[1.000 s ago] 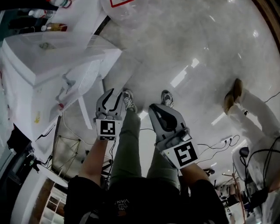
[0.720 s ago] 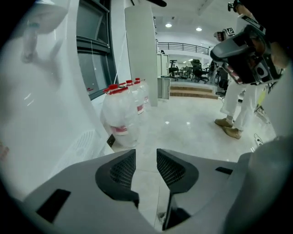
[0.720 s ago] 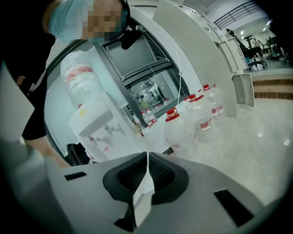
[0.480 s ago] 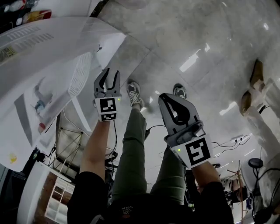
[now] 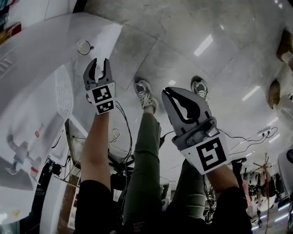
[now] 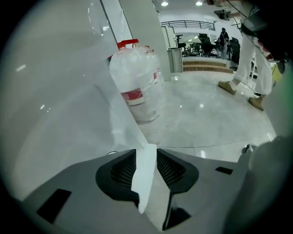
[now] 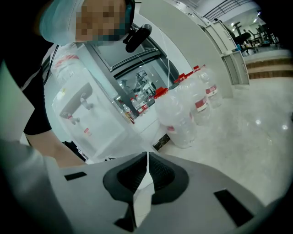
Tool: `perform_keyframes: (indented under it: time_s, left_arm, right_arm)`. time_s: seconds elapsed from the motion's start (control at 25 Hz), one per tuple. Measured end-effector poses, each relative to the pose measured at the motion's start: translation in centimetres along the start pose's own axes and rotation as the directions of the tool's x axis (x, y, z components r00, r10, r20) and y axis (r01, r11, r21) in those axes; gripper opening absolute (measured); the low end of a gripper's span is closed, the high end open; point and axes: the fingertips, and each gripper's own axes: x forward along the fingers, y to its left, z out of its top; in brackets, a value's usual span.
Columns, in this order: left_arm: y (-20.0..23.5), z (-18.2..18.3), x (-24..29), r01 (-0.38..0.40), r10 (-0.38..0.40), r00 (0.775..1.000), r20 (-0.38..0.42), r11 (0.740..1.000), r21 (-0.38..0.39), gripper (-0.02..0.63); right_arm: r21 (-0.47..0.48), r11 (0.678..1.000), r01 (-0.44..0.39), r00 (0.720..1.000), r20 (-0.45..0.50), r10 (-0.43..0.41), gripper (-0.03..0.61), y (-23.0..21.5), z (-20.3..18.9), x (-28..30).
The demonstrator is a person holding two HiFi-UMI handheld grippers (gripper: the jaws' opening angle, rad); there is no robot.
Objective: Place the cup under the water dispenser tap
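The left gripper (image 5: 98, 65) is open and holds nothing. The right gripper (image 5: 168, 94) is shut and empty. I think that little round thing is the cup (image 5: 84, 47). Reach it slowly and pinch it softly.

Premises are presenting as an open office hall: a polished stone floor (image 6: 201, 114) is reflecting ceiling lights (image 6: 164, 3), with office chairs (image 6: 204, 45) standing beyond. Bulk water bottles (image 7: 178, 121) are sitting near a water dispenser (image 7: 87, 119)

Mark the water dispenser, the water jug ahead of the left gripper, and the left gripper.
water dispenser (image 7: 97, 121): right gripper view, on its white front panel.
water jug (image 6: 137, 73): left gripper view, on its clear upper body.
left gripper (image 5: 98, 64): head view, midway between its fingertips.
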Motion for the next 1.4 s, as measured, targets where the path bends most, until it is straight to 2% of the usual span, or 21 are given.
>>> perform_keyframes:
  time_s: [0.24,0.4,0.64,0.92,1.08,1.4]
  left_arm:
    - [2.4,-2.5,3.7,-0.042,0.04,0.998,-0.058,0.999,-0.029,0.141]
    - [3.7,-3.7,6.1,-0.03,0.033,0.994,-0.102,0.999,0.025,0.153]
    - [5.7,-3.8,9.2,-0.037,0.051,0.991,-0.127,0.993,0.108,0.161]
    - [6.4,-5.4,11.4,-0.063,0.089,0.971,-0.223,0.99,0.124,0.161]
    - [6.3,-6.8,11.7,-0.063,0.095,0.952,-0.29,0.991,0.117,0.08]
    - [5.3,-6.4,11.1,0.016,0.021,0.944,-0.33,0.994,0.108,0.06]
  right_arm:
    - [0.051,0.999,-0.006,1.0,-0.002,0.006,0.046,-0.1,-3.2,3.1]
    - [0.091,0.996,0.004,1.0,0.004,-0.005,0.046,-0.5,-4.6,4.7]
    - [0.116,0.993,0.023,1.0,-0.002,-0.022,0.046,-1.8,-6.3,6.2]
    - [0.131,0.99,0.057,0.998,-0.01,-0.056,0.046,-2.7,-6.8,6.3]
    - [0.13,0.989,0.072,0.997,-0.011,-0.071,0.046,-3.0,-6.8,5.9]
    - [0.119,0.99,0.077,0.997,-0.022,-0.075,0.046,-2.4,-7.1,4.5]
